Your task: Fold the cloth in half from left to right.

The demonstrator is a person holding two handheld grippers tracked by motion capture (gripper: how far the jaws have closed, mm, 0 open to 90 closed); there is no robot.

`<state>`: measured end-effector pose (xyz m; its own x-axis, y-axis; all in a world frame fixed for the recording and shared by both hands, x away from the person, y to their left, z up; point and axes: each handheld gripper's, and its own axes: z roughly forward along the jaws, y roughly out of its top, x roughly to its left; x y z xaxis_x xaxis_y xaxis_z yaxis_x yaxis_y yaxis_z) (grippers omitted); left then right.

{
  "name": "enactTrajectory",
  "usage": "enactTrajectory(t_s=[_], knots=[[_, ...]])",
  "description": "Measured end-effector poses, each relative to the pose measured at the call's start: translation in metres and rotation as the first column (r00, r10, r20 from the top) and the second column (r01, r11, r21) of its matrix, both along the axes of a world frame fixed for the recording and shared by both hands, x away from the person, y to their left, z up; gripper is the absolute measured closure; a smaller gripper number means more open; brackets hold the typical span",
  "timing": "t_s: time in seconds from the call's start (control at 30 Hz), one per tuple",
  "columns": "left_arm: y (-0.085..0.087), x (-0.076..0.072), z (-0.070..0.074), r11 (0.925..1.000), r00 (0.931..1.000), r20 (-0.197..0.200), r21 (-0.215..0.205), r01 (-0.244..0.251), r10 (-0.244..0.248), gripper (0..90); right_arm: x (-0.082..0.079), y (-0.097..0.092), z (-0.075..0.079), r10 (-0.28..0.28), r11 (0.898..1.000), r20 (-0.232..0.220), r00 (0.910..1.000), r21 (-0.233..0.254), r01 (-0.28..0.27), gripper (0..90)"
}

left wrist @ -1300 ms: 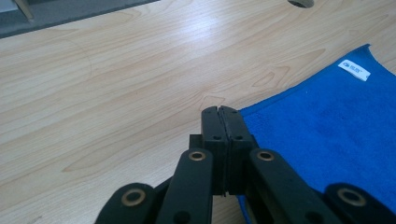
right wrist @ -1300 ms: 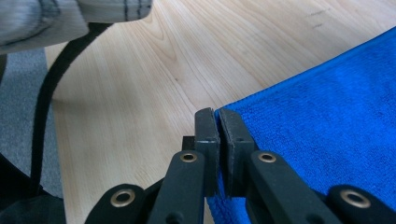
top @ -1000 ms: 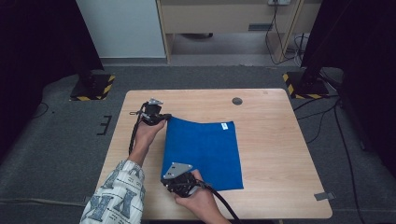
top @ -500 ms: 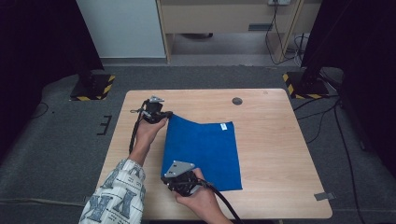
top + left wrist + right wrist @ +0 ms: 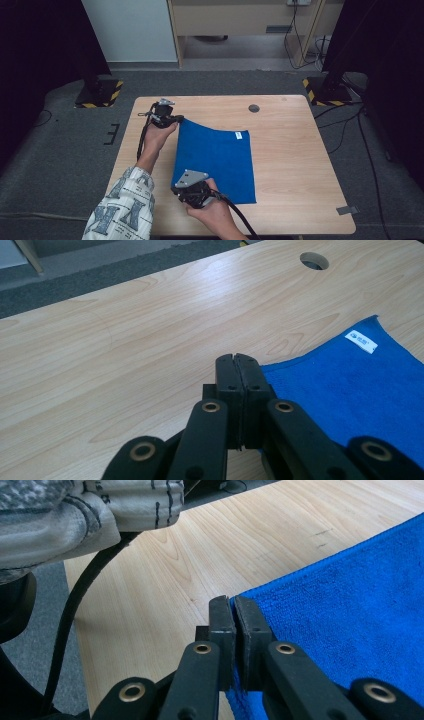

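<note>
Fuzzy blue terry cloth [image 5: 217,157] on smooth, matt pale wood table [image 5: 295,165].

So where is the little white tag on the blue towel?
In the high view, the white tag sits at the far right corner of the blue towel, just below the round hole in the table.

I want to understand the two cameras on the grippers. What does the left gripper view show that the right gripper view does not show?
The left gripper view has the white label on the blue cloth and the round hole in the table. It looks along the left gripper, with jaws shut on the cloth's corner.

The right gripper view has the patterned sleeve and a black cable. It looks along the right gripper, with jaws shut on another corner.

Both show the blue cloth on the wooden table.
</note>
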<state>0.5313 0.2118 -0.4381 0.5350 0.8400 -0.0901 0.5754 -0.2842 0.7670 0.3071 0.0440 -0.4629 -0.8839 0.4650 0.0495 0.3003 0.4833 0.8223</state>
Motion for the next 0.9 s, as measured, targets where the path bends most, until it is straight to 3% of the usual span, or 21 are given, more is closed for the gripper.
enactTrajectory(t_s=[0.9], knots=[[0.027,-0.003,0.009,0.9999,1.0,0.006,0.011,-0.008,0.008,89.6,-0.003,0.022,0.006,-0.016,1.0,-0.003,0.9999,0.022,0.016,87.2]])
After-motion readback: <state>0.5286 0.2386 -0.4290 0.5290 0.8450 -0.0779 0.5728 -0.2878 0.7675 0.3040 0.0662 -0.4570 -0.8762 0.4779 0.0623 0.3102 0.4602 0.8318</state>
